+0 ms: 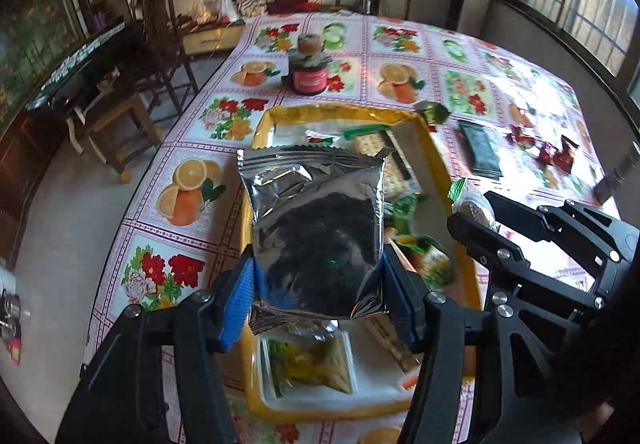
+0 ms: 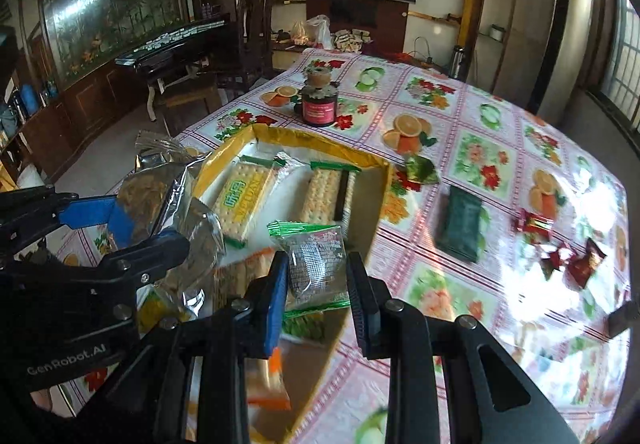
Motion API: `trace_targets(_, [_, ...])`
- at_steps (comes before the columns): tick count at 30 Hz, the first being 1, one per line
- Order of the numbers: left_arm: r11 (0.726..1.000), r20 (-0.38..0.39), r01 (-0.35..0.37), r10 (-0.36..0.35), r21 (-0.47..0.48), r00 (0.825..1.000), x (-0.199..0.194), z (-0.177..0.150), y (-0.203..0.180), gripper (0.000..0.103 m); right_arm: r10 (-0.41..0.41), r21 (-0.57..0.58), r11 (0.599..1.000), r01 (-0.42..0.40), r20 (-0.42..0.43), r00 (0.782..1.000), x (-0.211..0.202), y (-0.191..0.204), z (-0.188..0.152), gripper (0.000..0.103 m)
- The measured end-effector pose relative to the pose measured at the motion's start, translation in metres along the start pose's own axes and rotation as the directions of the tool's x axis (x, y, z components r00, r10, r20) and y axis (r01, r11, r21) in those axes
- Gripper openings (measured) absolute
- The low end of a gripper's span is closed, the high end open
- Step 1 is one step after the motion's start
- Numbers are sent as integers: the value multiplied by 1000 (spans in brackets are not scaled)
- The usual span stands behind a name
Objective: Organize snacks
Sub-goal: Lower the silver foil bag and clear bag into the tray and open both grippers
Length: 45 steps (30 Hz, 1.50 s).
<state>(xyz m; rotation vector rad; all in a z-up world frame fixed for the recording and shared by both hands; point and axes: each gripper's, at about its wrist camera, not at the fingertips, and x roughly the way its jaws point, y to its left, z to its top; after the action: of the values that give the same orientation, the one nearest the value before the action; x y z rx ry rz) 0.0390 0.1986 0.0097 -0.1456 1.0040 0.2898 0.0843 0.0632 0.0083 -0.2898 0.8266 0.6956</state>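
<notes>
My left gripper (image 1: 318,284) is shut on a silver foil bag (image 1: 316,220), its blue pads pressing the bag's lower sides, and holds it over the yellow box (image 1: 276,112). In the right wrist view that gripper (image 2: 148,228) and the bag (image 2: 196,228) hang at the box's left side. My right gripper (image 2: 318,284) is shut on a small clear packet (image 2: 316,264) with green ends, above the box's near right part. The box (image 2: 320,146) holds two cracker packs (image 2: 244,204) and other wrapped snacks. From the left wrist, the right gripper (image 1: 472,212) shows beside the box's right wall.
On the fruit-and-flower tablecloth, right of the box, lie a dark green packet (image 2: 460,228), a green wrapped candy (image 2: 420,168) and several red wrapped candies (image 2: 568,260). A dark jar (image 2: 319,104) with a pink label stands behind the box. Chairs stand off the table's left edge.
</notes>
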Motion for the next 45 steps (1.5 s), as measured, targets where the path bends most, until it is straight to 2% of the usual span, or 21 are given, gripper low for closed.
trace_targets(5, [998, -65, -32, 28, -56, 997, 33, 19, 11, 61, 19, 27, 999, -18, -36, 999, 32, -3, 13, 28])
trace_targets(10, [995, -126, -34, 23, -91, 992, 58, 34, 15, 61, 15, 47, 999, -13, -53, 998, 51, -10, 20, 28])
trace_targets(17, [994, -145, -62, 48, -94, 988, 76, 39, 12, 61, 46, 78, 996, -40, -79, 996, 66, -19, 22, 29])
trace_targets(28, [993, -156, -87, 74, -77, 985, 76, 40, 7, 61, 66, 107, 993, -56, -94, 993, 65, -25, 20, 30])
trace_targets(31, [992, -150, -98, 85, -78, 985, 74, 39, 8, 62, 72, 116, 991, -61, -91, 993, 61, -25, 20, 34])
trace_targets(38, [987, -122, -136, 125, -87, 985, 57, 33, 7, 68, 91, 145, 986, -78, -89, 992, 51, -26, 17, 36])
trace_targets(45, [986, -93, -129, 120, -104, 988, 34, 26, -3, 69, 84, 173, 982, -73, -58, 995, 27, -43, 7, 40])
